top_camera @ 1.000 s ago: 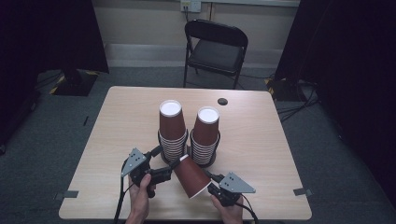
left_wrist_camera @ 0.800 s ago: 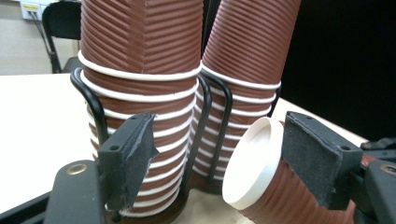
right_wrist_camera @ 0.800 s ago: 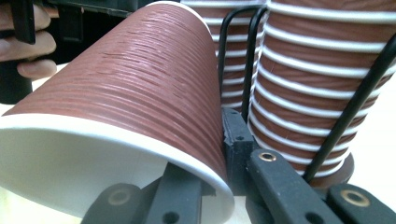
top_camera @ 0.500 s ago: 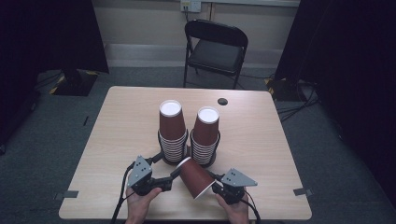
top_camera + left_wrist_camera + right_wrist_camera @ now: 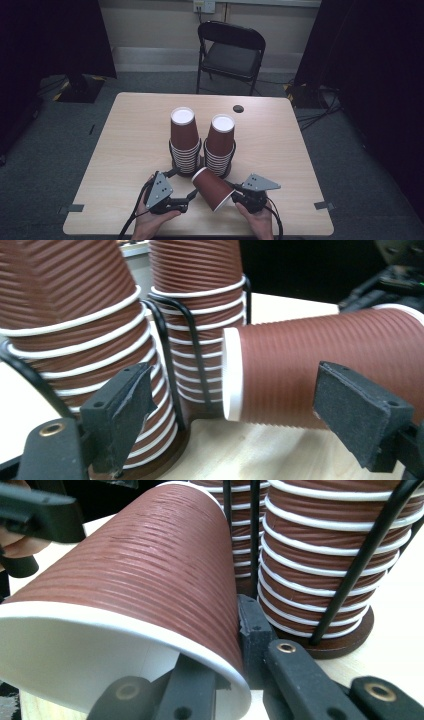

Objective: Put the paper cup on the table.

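We find the right hand-held gripper (image 5: 235, 645) pinching the loose cup's (image 5: 214, 188) rim wall; the left hand-held gripper (image 5: 250, 425) stands released, apparently astride its base. We advise closing squarely, gently.

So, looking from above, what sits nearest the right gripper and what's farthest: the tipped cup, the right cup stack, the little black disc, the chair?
1. Tipped cup, in the right gripper.
2. Right cup stack, just beyond.
3. Black disc, near the table's far edge.
4. Chair, beyond the table.

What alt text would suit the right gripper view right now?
The right tool pinches the rim of a brown ribbed paper cup lying on its side, one jaw inside the white mouth and one outside. Behind it, two stacks of nested cups stand in black wire holders on the table.
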The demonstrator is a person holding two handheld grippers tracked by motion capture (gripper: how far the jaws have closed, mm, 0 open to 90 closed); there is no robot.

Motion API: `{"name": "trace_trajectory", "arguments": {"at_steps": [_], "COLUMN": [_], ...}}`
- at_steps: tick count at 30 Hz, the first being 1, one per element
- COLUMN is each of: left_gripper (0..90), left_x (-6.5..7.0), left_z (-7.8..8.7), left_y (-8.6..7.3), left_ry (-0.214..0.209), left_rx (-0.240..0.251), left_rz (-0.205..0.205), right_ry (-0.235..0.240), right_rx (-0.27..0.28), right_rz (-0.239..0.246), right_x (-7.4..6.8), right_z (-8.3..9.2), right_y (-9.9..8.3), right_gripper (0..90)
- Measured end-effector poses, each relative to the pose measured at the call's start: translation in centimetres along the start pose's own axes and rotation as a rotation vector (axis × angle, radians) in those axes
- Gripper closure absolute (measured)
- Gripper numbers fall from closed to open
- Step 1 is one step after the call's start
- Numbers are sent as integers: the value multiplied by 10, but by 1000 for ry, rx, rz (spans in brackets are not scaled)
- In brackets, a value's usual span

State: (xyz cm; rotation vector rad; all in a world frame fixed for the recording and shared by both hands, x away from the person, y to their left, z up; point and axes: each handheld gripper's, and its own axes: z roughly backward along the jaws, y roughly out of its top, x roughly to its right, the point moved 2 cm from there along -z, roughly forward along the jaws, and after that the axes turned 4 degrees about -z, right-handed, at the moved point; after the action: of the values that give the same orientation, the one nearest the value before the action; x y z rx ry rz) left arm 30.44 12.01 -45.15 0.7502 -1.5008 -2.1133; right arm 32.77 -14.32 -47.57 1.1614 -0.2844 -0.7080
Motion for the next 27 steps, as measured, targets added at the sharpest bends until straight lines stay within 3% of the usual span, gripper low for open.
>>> {"name": "trace_trajectory", "arguments": {"at_steps": [4,10,22,27], "left_gripper": [168,171,164,150], "left_x": [4,10,29,36], "left_z": [1,-1,-9,-13], "left_y": [-2,-7,-14,-16], "left_ry": [-23,-63,-33,24], "left_rx": [-8,-18,-61,-81], "left_rz": [-51,-106,-299,-377], "right_ry": [48,60,70,68], "right_rx": [-5,-37,-140,-205], "right_rz": [-28,-29,-38,-48], "right_x": [1,1,3,3], "right_z": [2,4,5,0], "right_y": [4,10,22,26], "right_gripper": [852,853,853,853]}}
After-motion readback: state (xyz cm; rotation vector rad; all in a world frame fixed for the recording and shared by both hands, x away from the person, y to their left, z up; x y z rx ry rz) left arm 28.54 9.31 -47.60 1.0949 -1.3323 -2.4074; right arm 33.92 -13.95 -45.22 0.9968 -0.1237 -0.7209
